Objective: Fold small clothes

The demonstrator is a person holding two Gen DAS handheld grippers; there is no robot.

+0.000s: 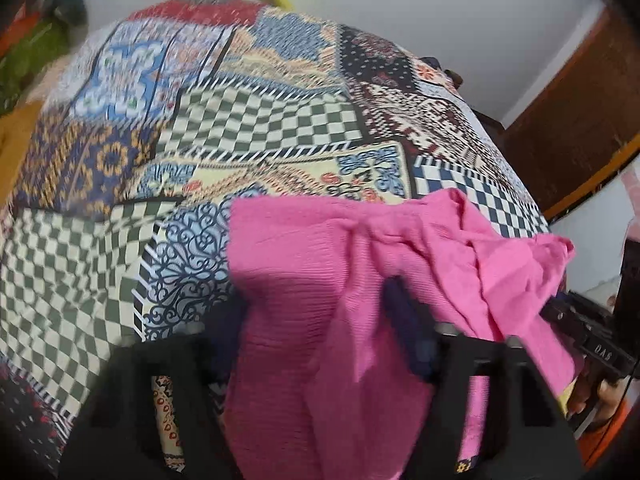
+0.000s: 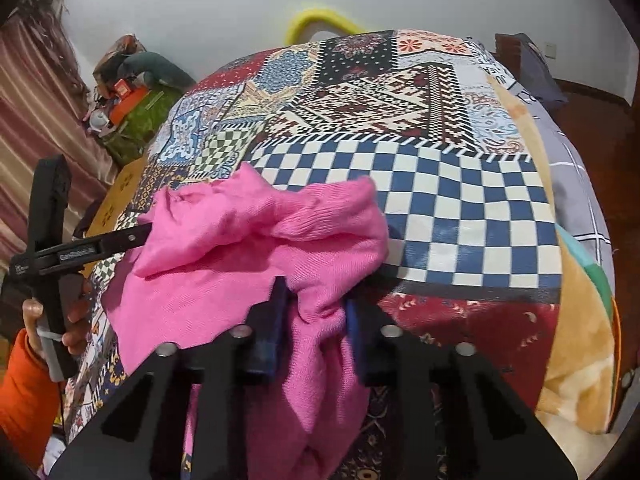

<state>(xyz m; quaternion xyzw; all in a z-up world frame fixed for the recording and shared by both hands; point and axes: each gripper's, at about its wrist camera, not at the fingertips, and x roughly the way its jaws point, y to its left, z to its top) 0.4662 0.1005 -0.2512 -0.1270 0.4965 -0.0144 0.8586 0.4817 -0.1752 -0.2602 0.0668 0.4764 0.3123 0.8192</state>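
Nearest, the left gripper [image 1: 320, 328] has its jaws clamped on a wide fold of the pink garment [image 1: 360, 248], and the right gripper [image 2: 314, 320] pinches a narrower bunch of the same cloth. The garment hangs crumpled between the two, its far edge resting on the bed's patchwork cover [image 2: 400, 120]. A hand [image 2: 52, 320] in an orange sleeve [image 2: 24, 392] grips the left handle. Beyond the bed stands a white wall [image 2: 200, 8].

Only readable text: white letters "DAS" on my right hand-held gripper [image 1: 600, 346], black bar. Label on my left hand-held gripper [image 2: 76, 258] too blurred. Dark lettering on bedding edge [image 2: 528, 94], unreadable.
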